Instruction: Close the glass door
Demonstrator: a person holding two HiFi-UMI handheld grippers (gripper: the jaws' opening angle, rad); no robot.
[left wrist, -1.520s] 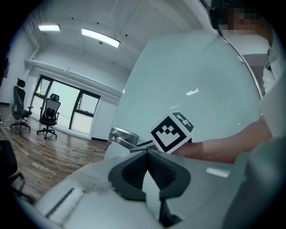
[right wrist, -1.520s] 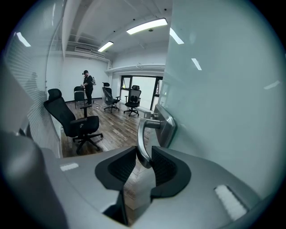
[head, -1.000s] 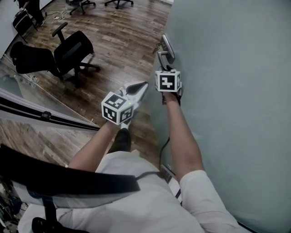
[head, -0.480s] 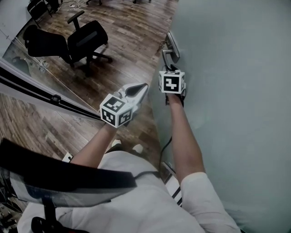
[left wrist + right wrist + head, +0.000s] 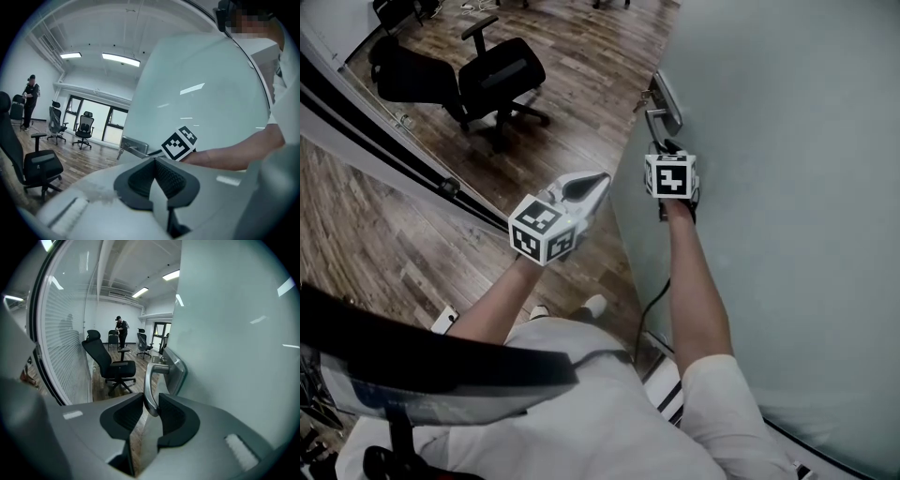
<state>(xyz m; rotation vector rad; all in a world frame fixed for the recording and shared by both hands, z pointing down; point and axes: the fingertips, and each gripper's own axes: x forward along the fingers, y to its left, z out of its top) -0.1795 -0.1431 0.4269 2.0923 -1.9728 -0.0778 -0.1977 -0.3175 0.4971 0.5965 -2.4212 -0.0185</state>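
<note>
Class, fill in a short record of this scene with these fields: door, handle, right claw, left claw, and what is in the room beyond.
Door: frosted glass door, standing open
Handle: metal lever handle near the door's edge
Right claw: shut on the lever handle
Left claw: shut, empty, held away from the door
Room beyond: black office chairs on a wood floor; a person standing far back

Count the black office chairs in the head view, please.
2 clearly: right chair and left chair, side by side at upper left. Pieces at the top edge may be more.
</note>
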